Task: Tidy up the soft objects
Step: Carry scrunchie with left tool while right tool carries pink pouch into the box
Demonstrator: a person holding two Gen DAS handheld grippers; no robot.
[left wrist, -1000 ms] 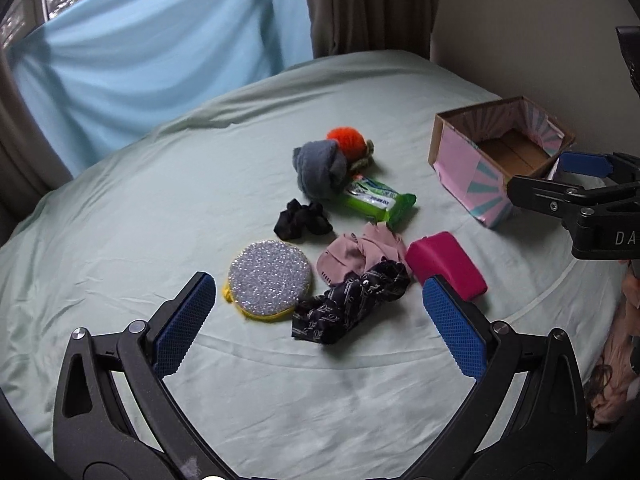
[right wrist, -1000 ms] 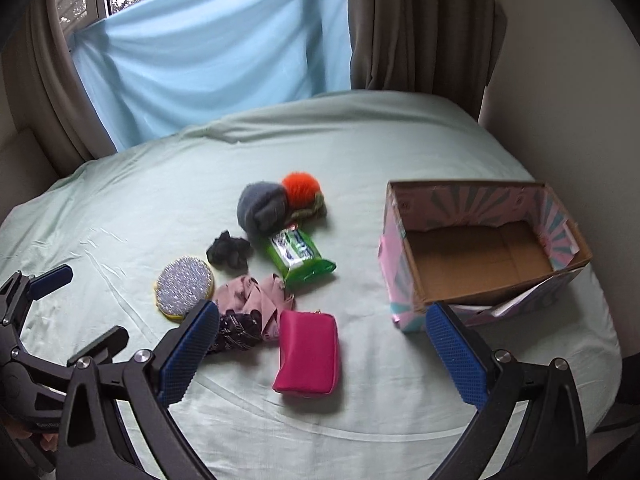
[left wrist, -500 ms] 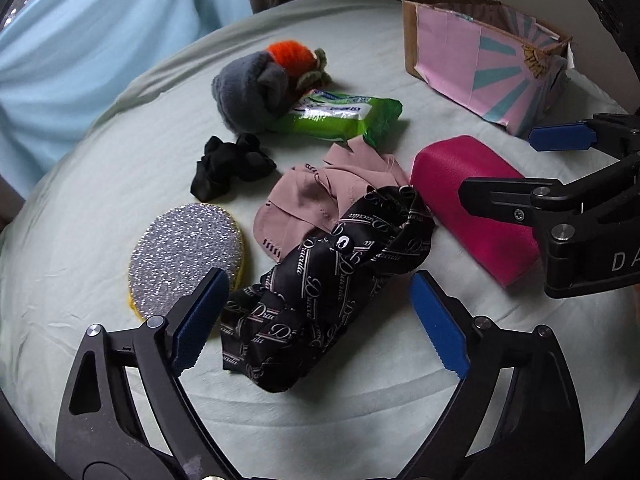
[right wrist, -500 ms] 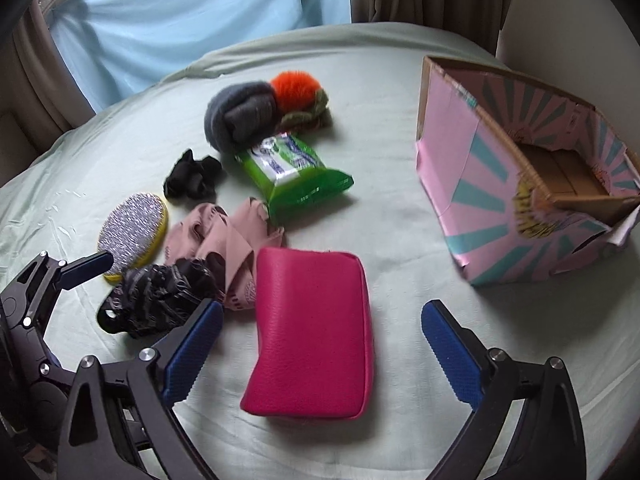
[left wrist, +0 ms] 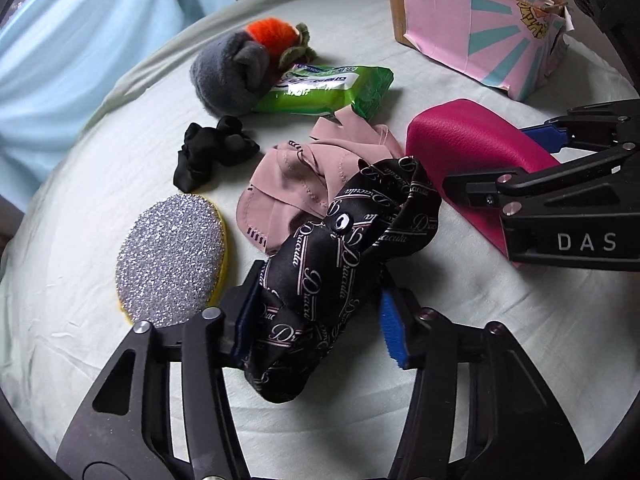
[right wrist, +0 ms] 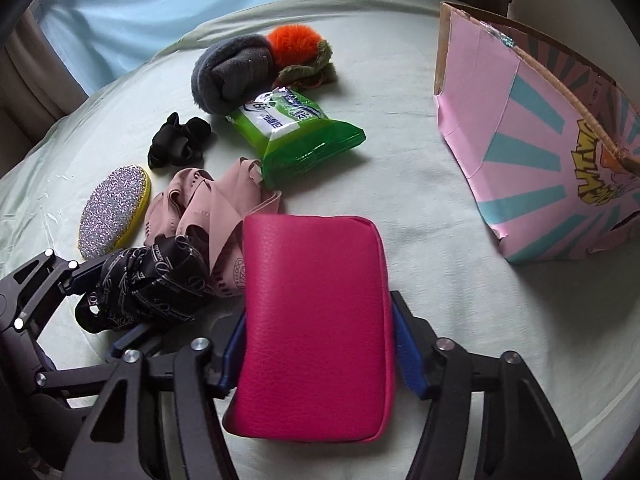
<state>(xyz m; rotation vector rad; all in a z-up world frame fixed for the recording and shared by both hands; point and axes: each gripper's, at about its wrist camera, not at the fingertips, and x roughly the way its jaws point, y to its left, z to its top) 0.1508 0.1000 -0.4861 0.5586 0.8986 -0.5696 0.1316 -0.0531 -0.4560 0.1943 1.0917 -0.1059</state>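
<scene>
1. Step in hand: a two-handed pick-up from the bed (right wrist: 440, 184). Both tools are down at the near edge of the pile, each over its own item.
2. Your left hand-held gripper (left wrist: 320, 316) has its jaws closing around the black printed scarf (left wrist: 340, 248). The near end of the cloth sits between the blue pads; the left pad looks pressed into it, while the right pad seems only just to meet the fabric.
3. Your right hand-held gripper (right wrist: 316, 356) has its jaws closing on the pink pouch (right wrist: 316, 304). Both blue pads lie against its long sides at the near end.
4. Both items rest on the sheet, not lifted. The scarf lies partly over the dusty-pink cloth (left wrist: 296, 184) and touches the pouch's edge.
5. Untouched further in: glitter sponge (left wrist: 172, 256), black scrunchie (left wrist: 208, 152), grey sock ball (left wrist: 228, 76), orange pom-pom (left wrist: 272, 32), green wipes pack (left wrist: 324, 88).
6. The pink patterned box (right wrist: 532, 152) stands toward the bed's far right corner, probably the destination.
7. Next move, as I judge it: finish the squeeze, then lift straight up. Watch that the scarf does not drag the pink cloth along, and that the smooth pouch does not slip.
</scene>
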